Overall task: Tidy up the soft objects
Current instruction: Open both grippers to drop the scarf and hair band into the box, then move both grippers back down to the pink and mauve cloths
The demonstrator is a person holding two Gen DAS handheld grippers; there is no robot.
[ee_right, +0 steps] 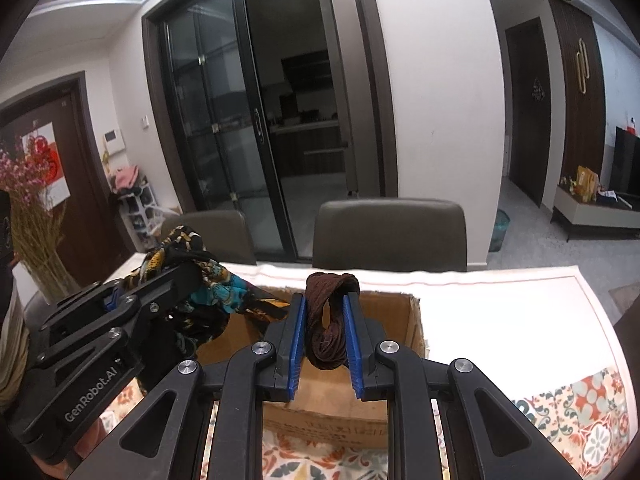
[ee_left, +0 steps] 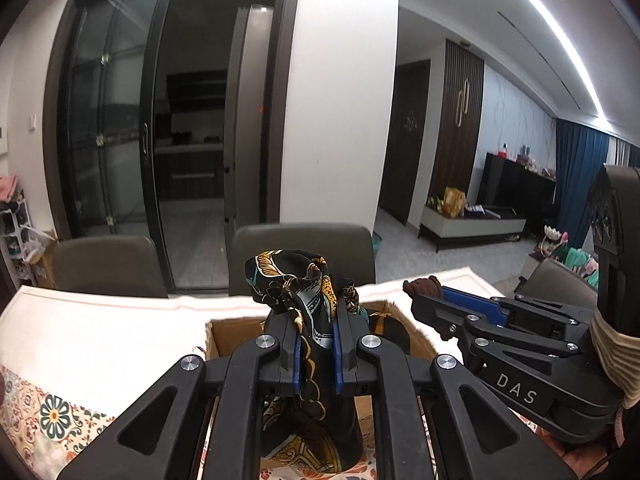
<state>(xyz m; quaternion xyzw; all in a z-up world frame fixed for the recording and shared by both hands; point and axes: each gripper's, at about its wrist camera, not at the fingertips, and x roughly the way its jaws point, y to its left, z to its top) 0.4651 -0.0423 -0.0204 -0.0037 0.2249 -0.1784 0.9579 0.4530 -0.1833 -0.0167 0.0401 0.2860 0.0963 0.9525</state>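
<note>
My left gripper [ee_left: 316, 316] is shut on a black, gold and teal patterned scarf [ee_left: 298, 280], which bunches above the pads and hangs down below them over an open cardboard box [ee_left: 224, 330]. In the right wrist view the same left gripper [ee_right: 188, 272] and the scarf [ee_right: 208, 292] show at the left, above the box's left side. My right gripper [ee_right: 325, 300] is shut on a dark brown knitted cloth [ee_right: 326, 320], held over the box [ee_right: 400, 320]. From the left wrist view the right gripper [ee_left: 420, 300] shows at the right with the brown cloth [ee_left: 422, 286] poking out of its tip.
The box stands on a table under a white cloth [ee_right: 500, 308] with a floral border [ee_right: 580, 412]. Two grey chairs [ee_right: 390, 236] stand behind the table. Dried flowers [ee_right: 32, 216] rise at the far left. A striped sleeve [ee_left: 614, 356] shows at the right edge.
</note>
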